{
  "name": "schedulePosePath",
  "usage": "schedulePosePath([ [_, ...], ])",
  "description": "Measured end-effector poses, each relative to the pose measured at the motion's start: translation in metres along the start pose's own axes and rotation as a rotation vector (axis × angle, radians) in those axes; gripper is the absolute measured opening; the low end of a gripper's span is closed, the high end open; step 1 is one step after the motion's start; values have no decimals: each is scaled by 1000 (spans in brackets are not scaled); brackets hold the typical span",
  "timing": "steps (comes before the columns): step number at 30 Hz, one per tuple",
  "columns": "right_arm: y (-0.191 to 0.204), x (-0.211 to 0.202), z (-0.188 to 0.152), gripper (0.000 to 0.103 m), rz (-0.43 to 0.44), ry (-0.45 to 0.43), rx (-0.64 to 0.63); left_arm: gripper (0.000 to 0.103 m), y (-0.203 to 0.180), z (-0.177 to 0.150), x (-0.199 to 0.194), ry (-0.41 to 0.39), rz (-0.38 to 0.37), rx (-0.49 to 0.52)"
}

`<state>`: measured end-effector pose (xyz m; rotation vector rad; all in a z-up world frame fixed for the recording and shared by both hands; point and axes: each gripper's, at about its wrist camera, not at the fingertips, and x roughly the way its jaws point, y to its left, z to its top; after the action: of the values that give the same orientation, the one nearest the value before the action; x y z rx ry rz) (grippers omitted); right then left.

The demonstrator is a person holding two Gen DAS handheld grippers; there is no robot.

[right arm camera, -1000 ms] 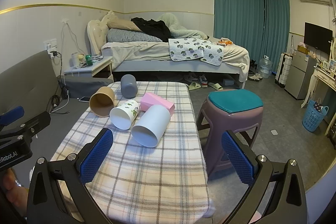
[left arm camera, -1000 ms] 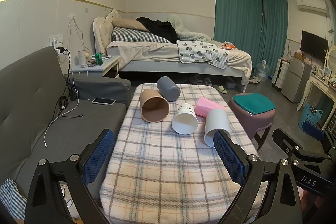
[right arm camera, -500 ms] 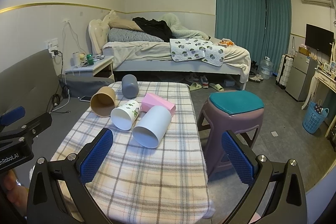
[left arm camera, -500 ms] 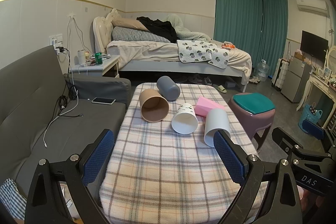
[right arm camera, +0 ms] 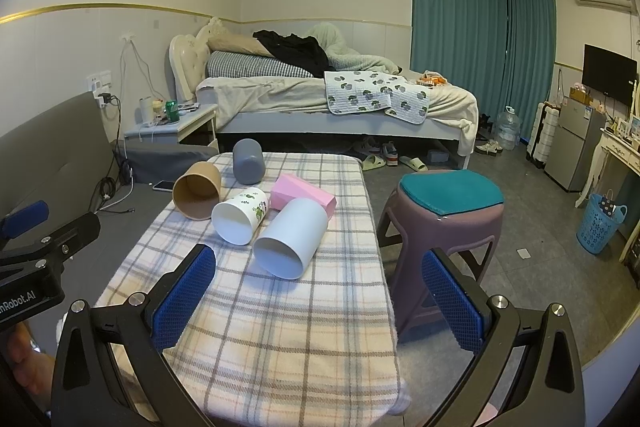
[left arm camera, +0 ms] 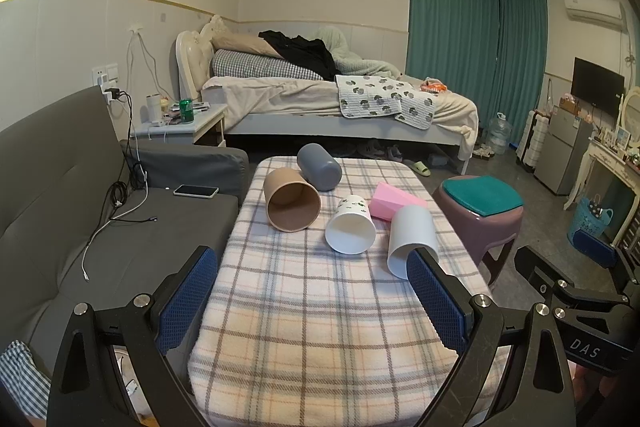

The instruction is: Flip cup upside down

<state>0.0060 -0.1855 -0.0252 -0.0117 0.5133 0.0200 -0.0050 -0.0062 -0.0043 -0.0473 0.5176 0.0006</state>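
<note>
Several cups lie on their sides on a plaid-covered table: a brown cup, a grey cup, a white cup with green prints, a plain white cup and a pink one. The right wrist view shows the same cups: brown, grey, printed white, plain white, pink. My left gripper is open and empty above the near table end. My right gripper is open and empty, near the table's right edge.
A purple stool with a teal cushion stands right of the table. A grey sofa with a phone and cables is on the left. A bed lies beyond the table.
The right wrist view has shifted slightly; the cups sit a little to the right in it. Both grippers stay open and no cup has moved.
</note>
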Motion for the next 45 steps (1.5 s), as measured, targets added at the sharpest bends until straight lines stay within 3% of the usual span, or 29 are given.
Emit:
schedulePosePath([
  [19, -5, 2, -2, 103, -2, 7, 3, 99, 0, 1, 0, 4, -2, -5],
  [26, -11, 7, -3, 103, -3, 19, 12, 99, -12, -9, 15, 14, -17, 6],
  [33, -15, 19, 11, 103, 14, 33, 43, 99, -6, 3, 26, 20, 0, 25],
  [37, -10, 38, 27, 103, 30, 27, 47, 99, 11, 15, 51, 75, 2, -29],
  [45, 33, 115, 56, 103, 92, 114, -18, 99, 46, 17, 111, 187, 50, -54],
])
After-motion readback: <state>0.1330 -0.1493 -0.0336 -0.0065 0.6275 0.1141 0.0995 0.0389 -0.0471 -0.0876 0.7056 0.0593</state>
